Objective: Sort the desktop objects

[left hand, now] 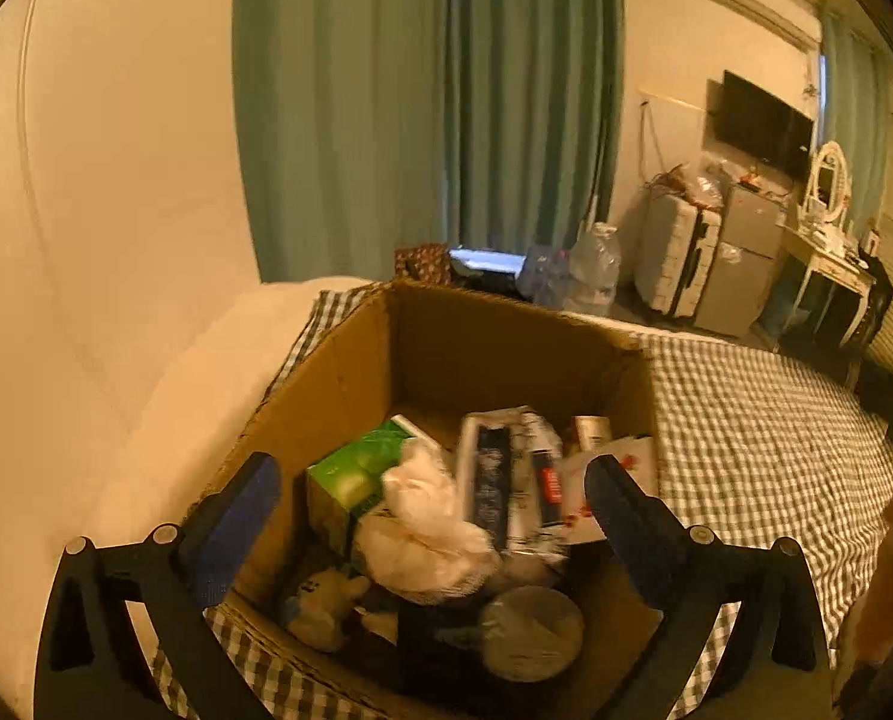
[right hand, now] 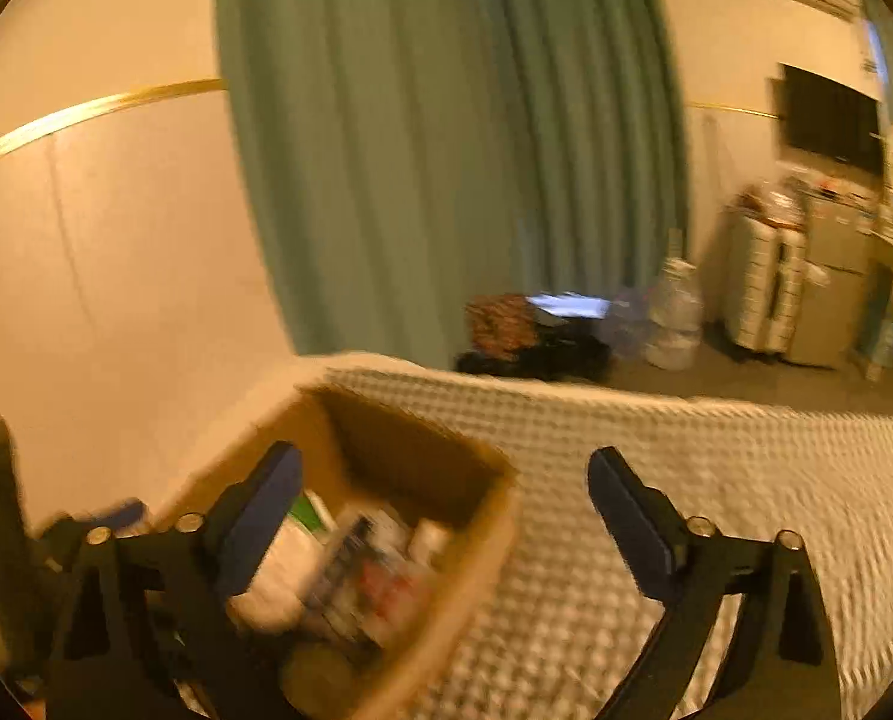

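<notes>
Cardboard box, lower centre, holds the sorted objects. Left gripper hovers above it, fingers spread, empty. Right gripper likewise spread, box at lower left. Checked cloth beneath; green curtain behind.

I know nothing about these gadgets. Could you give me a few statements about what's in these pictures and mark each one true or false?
1. The box sits on checked cloth. True.
2. The left tool grips the green carton. False: it is open and holds nothing.
3. The box is empty. False: it holds the carton, a white pouf and more.
4. The right tool is open. True.
5. The curtain is red. False: it is green.
</notes>
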Demonstrator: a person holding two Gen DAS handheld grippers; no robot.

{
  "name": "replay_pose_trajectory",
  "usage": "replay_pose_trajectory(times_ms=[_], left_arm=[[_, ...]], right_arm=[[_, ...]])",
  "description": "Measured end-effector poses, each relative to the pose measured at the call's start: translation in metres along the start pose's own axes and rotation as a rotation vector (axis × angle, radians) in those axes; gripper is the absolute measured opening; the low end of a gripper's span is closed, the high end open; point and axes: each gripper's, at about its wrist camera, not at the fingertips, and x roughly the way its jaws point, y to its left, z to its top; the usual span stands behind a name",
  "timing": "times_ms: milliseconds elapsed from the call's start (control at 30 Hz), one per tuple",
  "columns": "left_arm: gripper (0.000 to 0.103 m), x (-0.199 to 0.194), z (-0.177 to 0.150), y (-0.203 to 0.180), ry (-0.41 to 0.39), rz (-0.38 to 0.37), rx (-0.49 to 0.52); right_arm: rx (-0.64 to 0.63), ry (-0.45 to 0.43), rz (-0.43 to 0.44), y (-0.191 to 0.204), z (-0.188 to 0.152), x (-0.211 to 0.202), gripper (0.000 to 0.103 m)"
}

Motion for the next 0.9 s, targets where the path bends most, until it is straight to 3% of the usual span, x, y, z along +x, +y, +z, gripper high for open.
replay_pose_trajectory(times_ms=[167,300,533,900], left_arm=[[0.103,-0.006,-0.004,-0.026,-0.012,-0.047,0.040],[0.103,-0.009,-0.013,-0.043,-0.042,-0.022,0.095],[0.103,0.007,-0.022,-0.049,0.004,-0.011,0.110],[0.103,0.018,-0.027,-0.041,0.049,0.003,0.073]], right_arm=[[0.192,0.142,-0.091,-0.048,-0.051,-0.006,0.103],[0.298,0.115,-0.155,-0.074,-0.069,-0.019,0.103],[0.226,0.040,-0.195,-0.076,-0.064,-0.034,0.103],[0.166,0.050,-0.208,-0.059,-0.074,-0.024,0.103]])
